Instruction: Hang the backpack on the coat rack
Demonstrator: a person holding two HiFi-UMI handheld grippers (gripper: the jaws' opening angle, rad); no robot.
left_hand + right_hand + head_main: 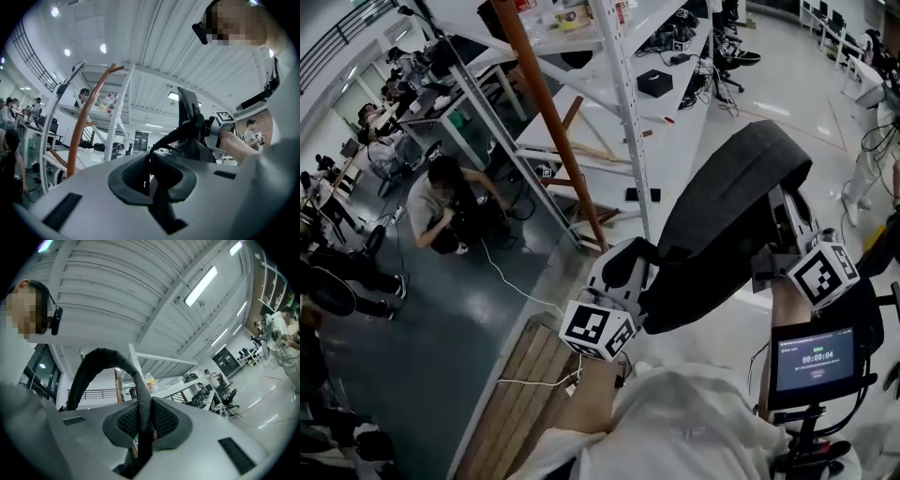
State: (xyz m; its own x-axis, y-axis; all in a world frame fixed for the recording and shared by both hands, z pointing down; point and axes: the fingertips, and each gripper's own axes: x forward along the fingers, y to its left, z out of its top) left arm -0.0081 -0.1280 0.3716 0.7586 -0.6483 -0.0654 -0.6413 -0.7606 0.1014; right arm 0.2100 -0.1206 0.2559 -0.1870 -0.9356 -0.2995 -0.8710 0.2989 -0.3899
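The backpack (727, 211), dark grey, hangs in the air at centre right of the head view, carried between both tongs and touching neither the floor (459, 319) nor any furniture. The left tongs (639, 267) sit at its lower left edge, their marker cube toward the bottom centre of the frame. In the left gripper view these tongs (150, 171) are pressed together on a thin dark strap (171, 138) that runs up and right to the bag's body (192, 122). The right tongs (783, 214) meet the bag at its right side, and in the right gripper view they (143, 420) are closed narrowly on a strap whose loop (101, 357) arches up to the upper left. The coat rack (546, 108), an orange-brown pole with slanted wooden arms, stands in the upper middle of the head view, left of the backpack and apart from it. In the left gripper view it (79, 136) rises at left and curves over at the top. A white shelf frame (623, 103) stands just beside the rack, between it and the bag. At the left of the head view a person (441, 206) crouches on the floor. A wooden desk (520, 403) lies at bottom left, and a small lit screen (814, 361) sits at bottom right under the right tongs' cube.
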